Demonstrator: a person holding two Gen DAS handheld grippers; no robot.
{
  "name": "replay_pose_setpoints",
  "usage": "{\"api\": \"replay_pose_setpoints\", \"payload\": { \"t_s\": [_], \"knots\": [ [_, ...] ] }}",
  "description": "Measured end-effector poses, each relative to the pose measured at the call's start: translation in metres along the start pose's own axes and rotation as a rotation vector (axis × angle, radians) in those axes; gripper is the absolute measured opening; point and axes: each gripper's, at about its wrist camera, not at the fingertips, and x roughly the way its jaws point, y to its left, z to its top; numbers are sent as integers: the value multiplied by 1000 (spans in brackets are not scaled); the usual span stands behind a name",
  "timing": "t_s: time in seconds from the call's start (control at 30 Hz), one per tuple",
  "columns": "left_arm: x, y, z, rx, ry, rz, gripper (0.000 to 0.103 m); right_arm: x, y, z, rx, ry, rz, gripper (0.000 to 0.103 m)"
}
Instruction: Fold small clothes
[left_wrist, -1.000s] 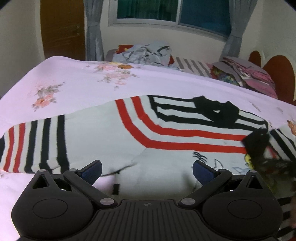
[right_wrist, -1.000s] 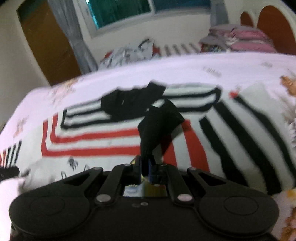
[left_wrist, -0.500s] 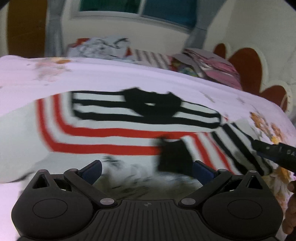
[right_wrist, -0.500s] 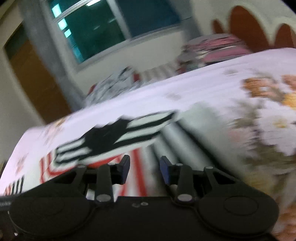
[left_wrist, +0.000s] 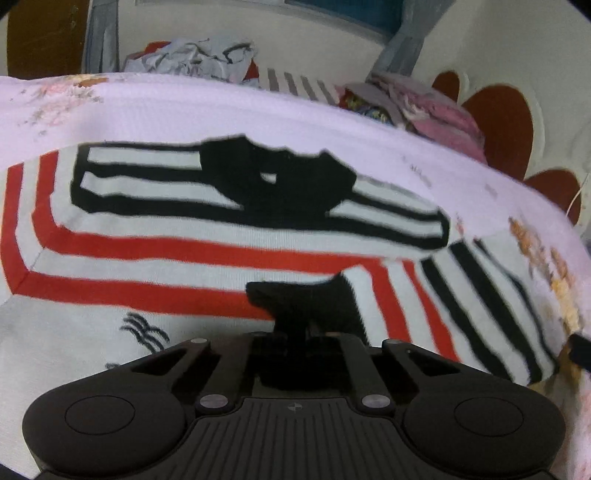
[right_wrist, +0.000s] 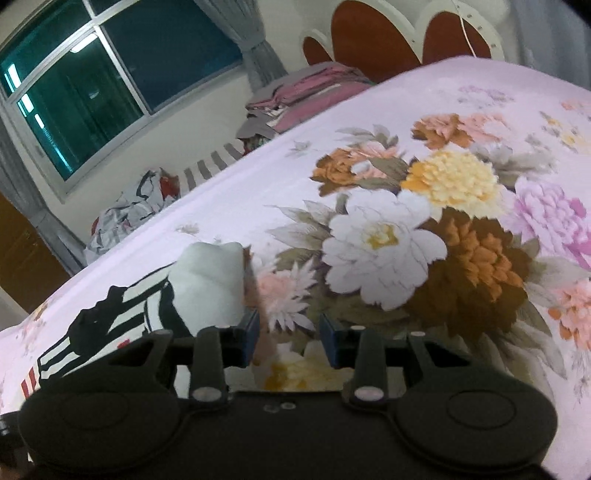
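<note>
My left gripper (left_wrist: 299, 334) has its fingers pinched together on a black cuff (left_wrist: 306, 299) of the striped sweater (left_wrist: 184, 240), which stands up in a small peak just ahead of my fingertips. The sweater lies spread flat across the bed (left_wrist: 258, 110), its white body crossed by red bands and black stripes, with the black collar (left_wrist: 273, 177) toward the far edge of the bed. One sleeve with black stripes (left_wrist: 480, 306) stretches off to the right of my grip.

My right gripper (right_wrist: 288, 343) has its fingers apart with nothing between them; only the flowered sheet (right_wrist: 424, 240) shows in the gap. It points at the big printed blossoms, and the sweater (right_wrist: 122, 314) sits off to its left, with a white bunched part (right_wrist: 210, 280) rising just beside my left finger pad (right_wrist: 249, 334). I cannot tell whether that pad touches the cloth.

Beyond the bed a heap of crumpled clothes (left_wrist: 195, 59) lies by the wall, and a stack of pink folded things (left_wrist: 436, 110) rests near the headboard (left_wrist: 495, 125).
</note>
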Motion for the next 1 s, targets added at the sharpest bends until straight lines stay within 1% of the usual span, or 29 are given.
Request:
{"api": "replay_pose_setpoints", "payload": {
  "t_s": [0.07, 0.17, 0.27, 0.33, 0.47, 0.53, 0.57, 0.6, 0.63, 0.67, 0.7, 0.73, 0.77, 0.83, 0.9, 0.93, 0.97, 1.0],
  "knots": [
    [-15, 3, 6, 11, -53, -1, 6, -1, 2, -1, -7, 6, 6, 36],
    [-39, 14, 15, 34, -122, 23, 5, 2, 6, -3, -12, 15, 18, 36],
    [-54, 33, 19, 69, -172, 91, 5, 6, 14, -5, -24, 31, 36, 36],
    [-52, 47, 17, 66, -155, 124, 5, 12, 23, -8, -46, 55, 60, 37],
    [-37, 66, 6, 46, -107, 149, 5, 28, 36, -18, -93, 112, 86, 37],
    [-33, 65, -1, 48, -104, 155, 5, 40, 41, -25, -133, 165, 75, 37],
    [-31, 66, -2, 46, -98, 154, 5, 45, 42, -29, -155, 194, 55, 36],
    [-30, 67, -3, 38, -100, 157, 5, 48, 42, -30, -169, 207, 49, 36],
    [-33, 69, -3, 26, -115, 156, 6, 46, 42, -27, -171, 201, 54, 36],
    [-34, 71, -3, 16, -124, 156, 10, 42, 42, -25, -171, 188, 59, 38],
    [-36, 75, -2, 7, -132, 167, 16, 37, 42, -19, -172, 156, 69, 39],
    [-36, 79, -2, 2, -136, 171, 39, 34, 41, -14, -175, 136, 78, 39],
    [-36, 84, -2, -5, -138, 171, 59, 34, 41, -9, -176, 121, 79, 39],
    [-31, 89, 1, -18, -136, 165, 60, 39, 41, 2, -173, 103, 72, 39],
    [-20, 91, 5, -29, -101, 117, 59, 47, 41, 9, -168, 103, 73, 39],
    [-14, 89, 5, -31, -88, 98, 49, 52, 42, 12, -171, 101, 76, 38],
    [-8, 88, 4, -24, -78, 90, 12, 55, 43, 15, -176, 97, 80, 38],
    [-6, 85, 4, -14, -85, 91, 3, 61, 44, 17, -181, 95, 87, 38]
  ]
}}
